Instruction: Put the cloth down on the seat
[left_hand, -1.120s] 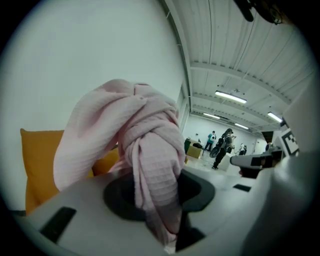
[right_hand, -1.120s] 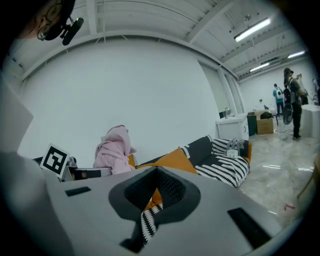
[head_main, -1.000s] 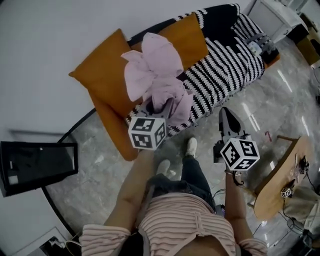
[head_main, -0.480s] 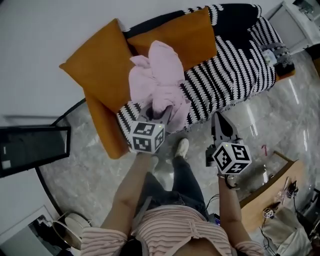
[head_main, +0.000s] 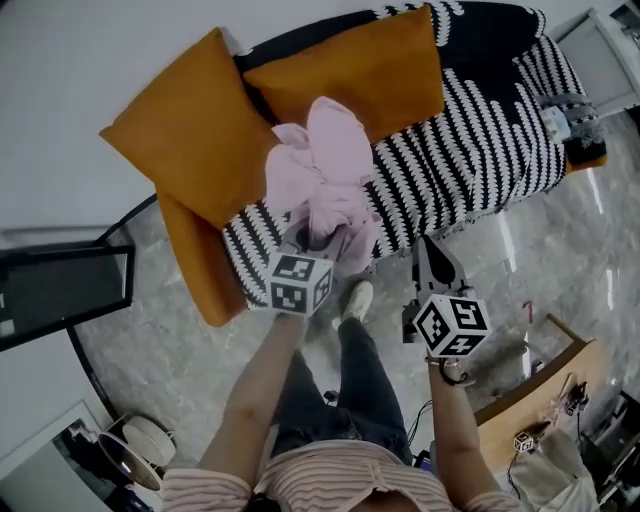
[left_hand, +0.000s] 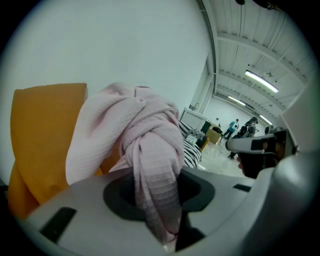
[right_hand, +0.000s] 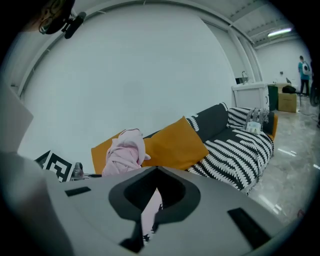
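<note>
The left gripper (head_main: 308, 238) is clamped on the lower end of the pink cloth (head_main: 325, 175), with the fabric bunched between its jaws. The cloth is held at the front edge of the sofa (head_main: 470, 130), and its upper folds lie over the striped seat cover, against the two orange cushions (head_main: 180, 140) at the sofa's back. Whether the cloth bears on the seat or hangs just above it cannot be told. The right gripper (head_main: 432, 262) is off the front of the sofa, over the marble floor (head_main: 180, 330), apart from the cloth. Its jaws are drawn together to a narrow slit and hold nothing. The person stands facing the sofa front.
</note>
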